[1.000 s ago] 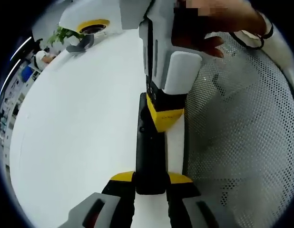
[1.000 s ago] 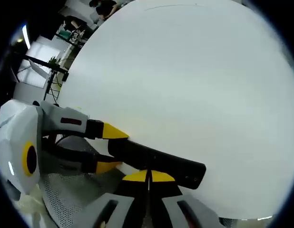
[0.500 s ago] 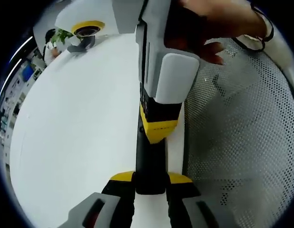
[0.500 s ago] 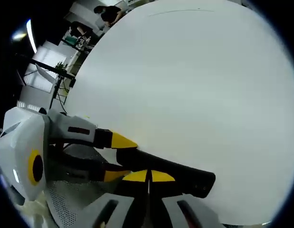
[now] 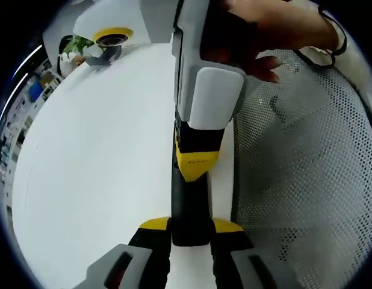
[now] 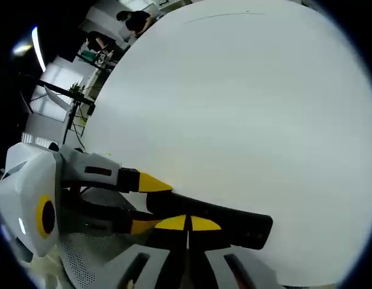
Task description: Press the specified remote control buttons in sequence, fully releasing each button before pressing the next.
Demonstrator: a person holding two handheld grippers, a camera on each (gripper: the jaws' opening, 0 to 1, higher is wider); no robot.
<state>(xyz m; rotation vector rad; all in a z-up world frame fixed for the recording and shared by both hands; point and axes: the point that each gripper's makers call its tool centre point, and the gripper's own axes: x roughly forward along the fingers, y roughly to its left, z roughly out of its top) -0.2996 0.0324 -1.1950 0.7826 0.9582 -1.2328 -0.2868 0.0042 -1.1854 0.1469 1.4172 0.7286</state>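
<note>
A black remote control [image 5: 189, 205] lies lengthwise over the white table [image 5: 96, 156], its near end clamped between the yellow-tipped jaws of my left gripper [image 5: 190, 226]. My right gripper [image 5: 197, 162], held by a hand [image 5: 276, 27], comes down from above with its yellow tip resting on the remote's top face. In the right gripper view my right gripper [image 6: 187, 223] has its two yellow tips closed together against the remote [image 6: 237, 220]. The left gripper [image 6: 144, 201] grips the remote's end from the left. The buttons are hidden under the tip.
White perforated mesh [image 5: 306, 180] lies right of the remote, past the table edge. A yellow and white device [image 5: 114, 36] and a green plant [image 5: 77, 43] sit at the table's far corner. People [image 6: 135, 18] and shelving stand beyond the far edge.
The right gripper's yellow tip has slid down the remote toward the left gripper's jaws. The left gripper keeps the same hold on the remote.
</note>
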